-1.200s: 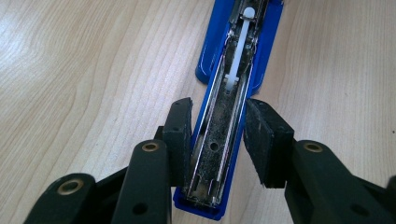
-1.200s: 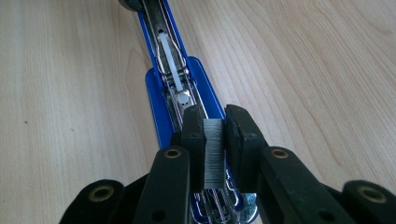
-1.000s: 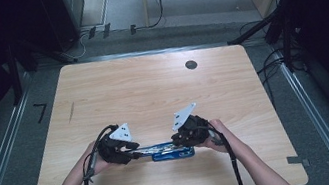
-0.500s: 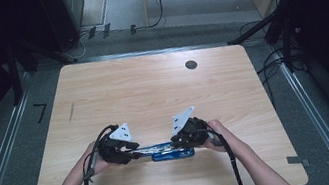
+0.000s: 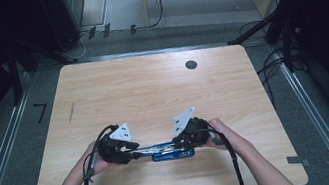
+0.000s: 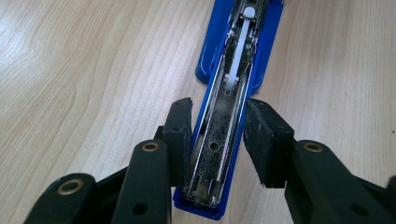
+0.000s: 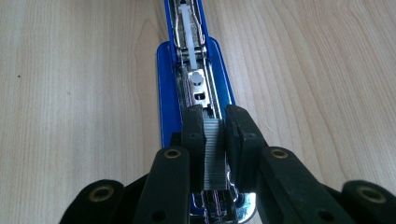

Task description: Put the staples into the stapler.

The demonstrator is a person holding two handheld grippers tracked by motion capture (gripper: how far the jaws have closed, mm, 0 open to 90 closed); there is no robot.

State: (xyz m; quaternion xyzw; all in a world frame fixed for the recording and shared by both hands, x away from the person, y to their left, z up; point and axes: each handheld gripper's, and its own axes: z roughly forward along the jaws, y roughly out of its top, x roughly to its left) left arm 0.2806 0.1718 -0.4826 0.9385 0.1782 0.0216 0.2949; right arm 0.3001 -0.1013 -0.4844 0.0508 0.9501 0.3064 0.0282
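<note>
A blue stapler (image 5: 167, 152) lies swung open flat near the table's front edge, between my two grippers. In the left gripper view my left gripper (image 6: 218, 109) is shut on one end of the stapler (image 6: 238, 51), with its pads against the sides of the bare metal channel. In the right gripper view my right gripper (image 7: 215, 114) is shut on a silver strip of staples (image 7: 215, 154), held right over the stapler's (image 7: 166, 70) magazine with its white pusher. From above, the left gripper (image 5: 134, 153) and right gripper (image 5: 179, 146) face each other along the stapler.
The wooden table (image 5: 152, 89) has a round black grommet (image 5: 191, 64) at its far right and a small dark mark (image 5: 71, 112) at the left. Cables and dark equipment surround the table on the floor.
</note>
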